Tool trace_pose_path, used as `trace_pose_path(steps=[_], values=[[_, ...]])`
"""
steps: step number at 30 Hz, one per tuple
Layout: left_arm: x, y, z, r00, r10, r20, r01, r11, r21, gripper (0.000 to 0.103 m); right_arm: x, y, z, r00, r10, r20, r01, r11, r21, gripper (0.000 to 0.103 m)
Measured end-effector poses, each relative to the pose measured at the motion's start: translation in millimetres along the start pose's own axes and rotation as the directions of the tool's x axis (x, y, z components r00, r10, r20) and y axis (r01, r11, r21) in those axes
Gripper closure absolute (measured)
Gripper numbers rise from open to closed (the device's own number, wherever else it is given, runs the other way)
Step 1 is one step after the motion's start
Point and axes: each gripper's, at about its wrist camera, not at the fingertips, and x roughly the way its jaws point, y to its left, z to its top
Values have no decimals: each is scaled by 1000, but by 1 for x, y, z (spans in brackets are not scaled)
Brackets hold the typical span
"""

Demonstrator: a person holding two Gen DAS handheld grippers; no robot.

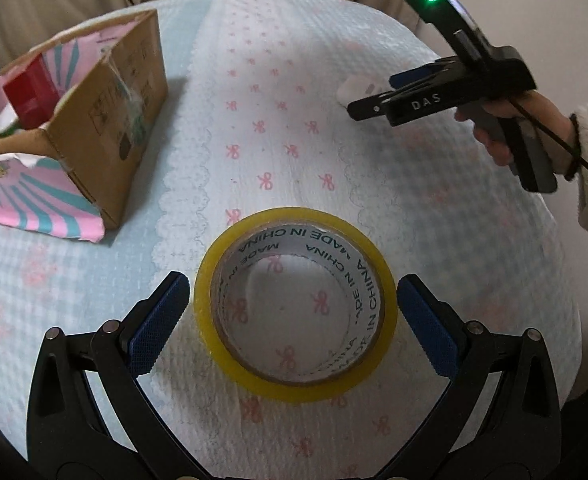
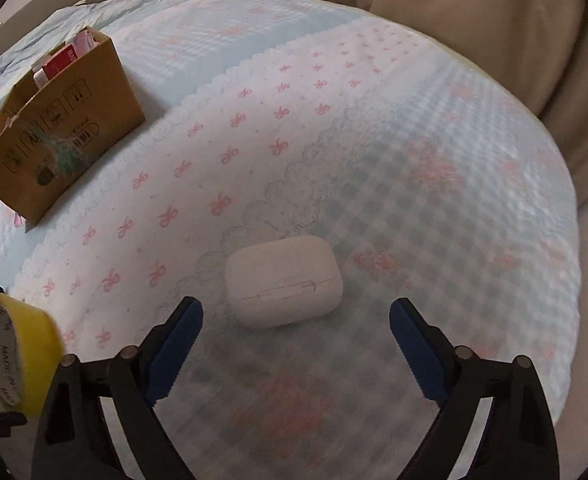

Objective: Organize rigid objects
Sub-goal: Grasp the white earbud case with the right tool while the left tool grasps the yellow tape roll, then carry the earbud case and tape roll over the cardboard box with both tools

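Fingers [image 1: 165, 320] flank tape roll [image 1: 294, 308]; contact hard to tell.

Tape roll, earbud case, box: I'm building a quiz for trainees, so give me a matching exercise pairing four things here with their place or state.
Things:
1. tape roll
2. white case
3. cardboard box
4. red item

Places or states:
A. inside the box
B. flat on the cloth, between the open left gripper's fingers
C. open-topped, standing at the left of the cloth
D. on the cloth just ahead of the open right gripper

Pairs: 1-B, 2-D, 3-C, 4-A
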Motion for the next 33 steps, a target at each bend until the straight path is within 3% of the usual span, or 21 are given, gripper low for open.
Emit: trace_pose_path(steps=[8, 11, 16, 17, 26, 33], values=[[12, -3, -4, 1000, 15, -25, -15, 1000, 4, 0, 10, 5, 1, 1000, 21, 20, -20, 998, -52, 10], [19, -5, 0, 999, 32, -33, -31, 999, 20, 0, 13, 6, 2, 999, 24, 27, -23, 999, -48, 16], [24, -9, 1, 996, 78, -49, -75, 996, 50, 6, 15, 5, 6, 999, 37, 39, -35, 998, -52, 44], [23, -9, 1, 996, 77, -51, -75, 996, 47, 6, 15, 6, 7, 999, 35, 38, -33, 998, -53, 45], [5, -5, 13, 997, 74, -27, -73, 997, 28, 6, 5, 9, 14, 999, 28, 24, -28, 1000, -12, 45], [-50, 5, 50, 995, 86, 40, -86, 996, -8, 6, -51, 20, 36, 998, 30, 61, -33, 998, 49, 45]])
